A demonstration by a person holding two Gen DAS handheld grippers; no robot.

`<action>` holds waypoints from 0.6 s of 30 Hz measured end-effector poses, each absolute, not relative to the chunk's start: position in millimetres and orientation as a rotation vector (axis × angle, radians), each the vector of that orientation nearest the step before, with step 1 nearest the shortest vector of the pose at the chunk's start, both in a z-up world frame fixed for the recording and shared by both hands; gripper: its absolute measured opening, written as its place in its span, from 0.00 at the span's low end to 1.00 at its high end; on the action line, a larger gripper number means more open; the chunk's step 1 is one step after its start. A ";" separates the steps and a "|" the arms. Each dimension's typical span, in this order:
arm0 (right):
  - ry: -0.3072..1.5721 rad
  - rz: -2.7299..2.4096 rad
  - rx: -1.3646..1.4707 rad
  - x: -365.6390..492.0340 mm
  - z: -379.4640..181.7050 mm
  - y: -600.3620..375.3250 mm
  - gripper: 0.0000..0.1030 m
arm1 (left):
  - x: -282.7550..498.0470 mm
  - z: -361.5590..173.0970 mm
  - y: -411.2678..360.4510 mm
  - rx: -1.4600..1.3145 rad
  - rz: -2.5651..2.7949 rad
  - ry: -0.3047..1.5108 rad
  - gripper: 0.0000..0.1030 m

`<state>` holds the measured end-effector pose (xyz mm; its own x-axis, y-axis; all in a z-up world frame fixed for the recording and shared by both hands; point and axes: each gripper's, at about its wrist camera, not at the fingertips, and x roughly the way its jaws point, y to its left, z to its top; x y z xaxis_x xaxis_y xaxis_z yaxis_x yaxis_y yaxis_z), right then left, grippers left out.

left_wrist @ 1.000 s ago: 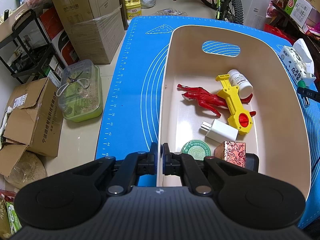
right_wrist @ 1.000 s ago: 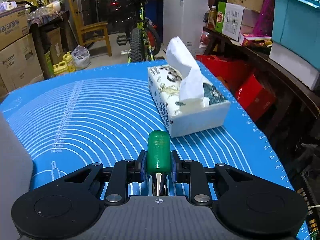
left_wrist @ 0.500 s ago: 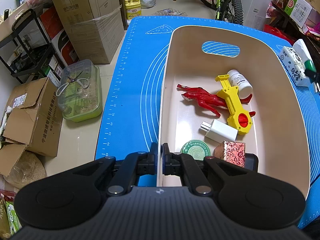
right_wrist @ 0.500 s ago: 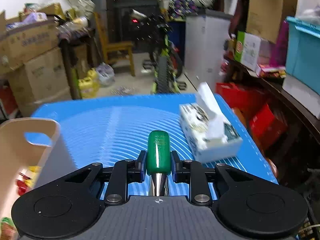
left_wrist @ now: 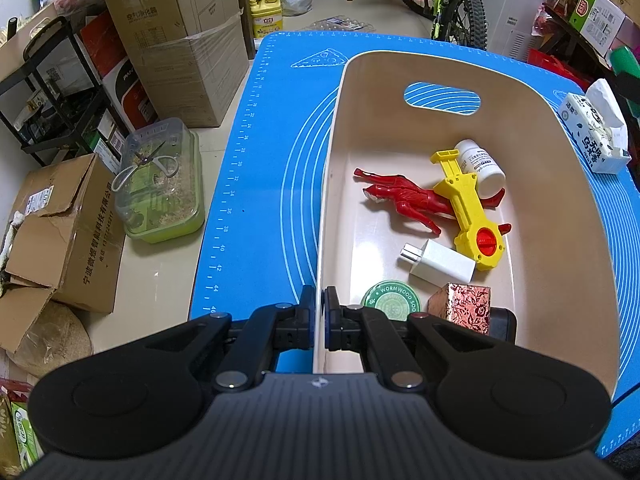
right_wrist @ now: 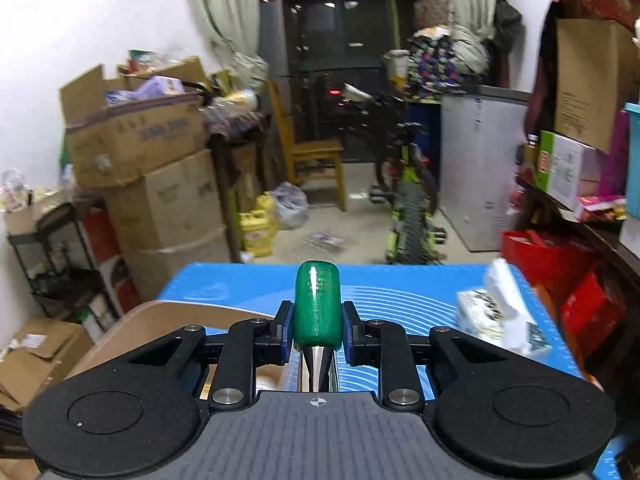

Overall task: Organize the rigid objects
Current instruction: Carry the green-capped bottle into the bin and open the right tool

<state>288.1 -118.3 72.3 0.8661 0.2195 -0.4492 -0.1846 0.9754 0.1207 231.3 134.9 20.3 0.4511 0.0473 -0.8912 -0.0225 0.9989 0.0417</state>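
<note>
L gripper (left_wrist: pixel 319 312) clamped on near-left rim of beige bin (left_wrist: pixel 560 208). R gripper (right_wrist: pixel 317 330) closed on green-handled screwdriver (right_wrist: pixel 317 308), above bin's rim; bin's far end bare, toys crowd near half.

Green screwdriver handle (right_wrist: pixel 317 304), cream bin (left_wrist: pixel 560 280)

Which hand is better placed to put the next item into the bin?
Right. The right gripper is shut on the green-handled screwdriver, raised above the blue mat near the bin. The left gripper is clamped on the bin's wall, steadying it.
</note>
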 end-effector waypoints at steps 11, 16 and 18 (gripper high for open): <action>0.545 0.373 0.019 272.0 67.0 -45.0 0.32 | 231.5 19.7 135.0 0.031 0.048 1.101 0.06; 0.627 0.419 -0.041 269.0 49.7 -17.1 0.32 | 231.6 19.7 135.0 0.031 0.047 1.101 0.06; 0.666 0.429 -0.068 269.8 41.4 -7.9 0.32 | 231.4 20.0 134.8 0.033 0.047 1.101 0.06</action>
<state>269.8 -7.9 41.4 0.7028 0.3634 -0.6116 -0.4065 0.9107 0.0740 231.4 134.8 20.0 0.4518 0.0545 -0.8905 -0.0218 0.9985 0.0500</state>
